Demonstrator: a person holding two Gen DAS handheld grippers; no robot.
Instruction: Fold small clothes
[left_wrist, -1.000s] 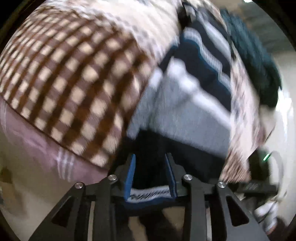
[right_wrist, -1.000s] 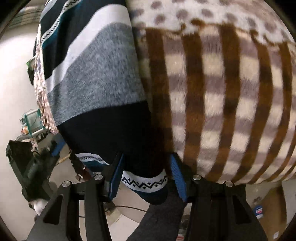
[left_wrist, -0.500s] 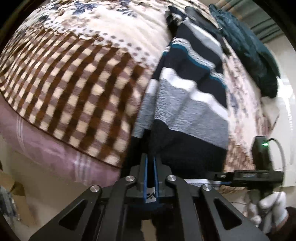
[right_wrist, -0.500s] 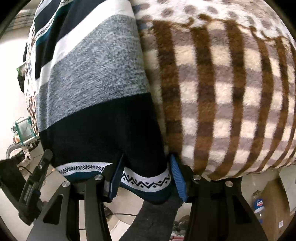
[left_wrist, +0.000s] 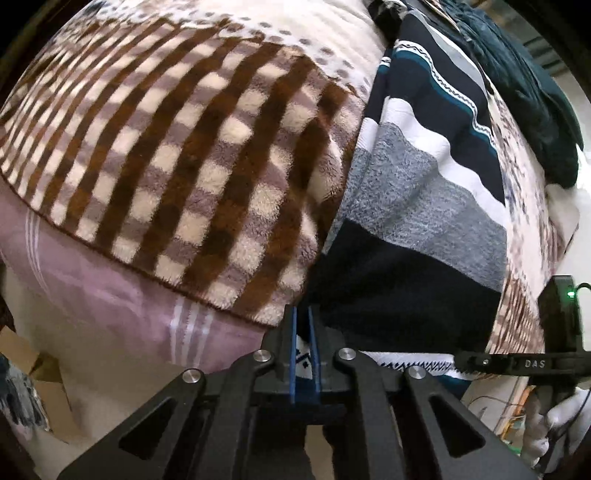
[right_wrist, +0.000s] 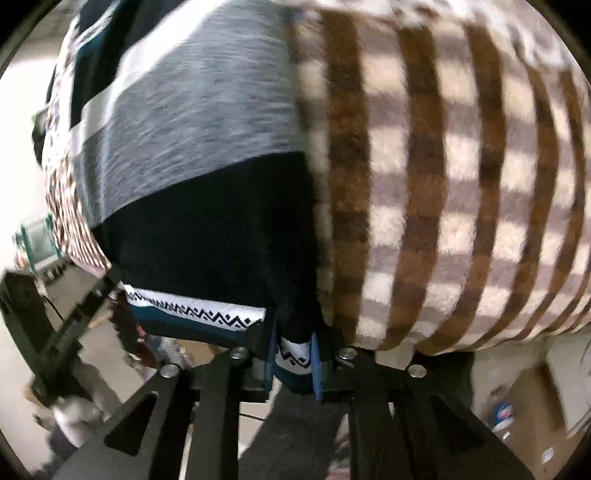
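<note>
Left wrist view: left gripper (left_wrist: 303, 325) pinched narrow on hem of striped sweater (left_wrist: 417, 206) at its near-left corner — clamped already 0.5 s ago, wide apart 1 s ago. Right wrist view: right gripper (right_wrist: 293, 341) now closed down on patterned hem band (right_wrist: 199, 312) at opposite corner; 0.5 s ago its blue pads sat well apart w/ hem loose between. Frame blurred, so prob. mid-motion. Means both bottom corners now gripped — hem ready to lift and carry toward collar for the first fold, by judgement. Sweater itself lying flat, lengthwise on checked fleece blanket (left_wrist: 177, 155) over bed, hem hanging just off near edge, collar end far away beside dark green garment (left_wrist: 535, 96). Risk: thick knit slipping from right pinch if pulled unevenly, or blanket caught w/ it.
</note>
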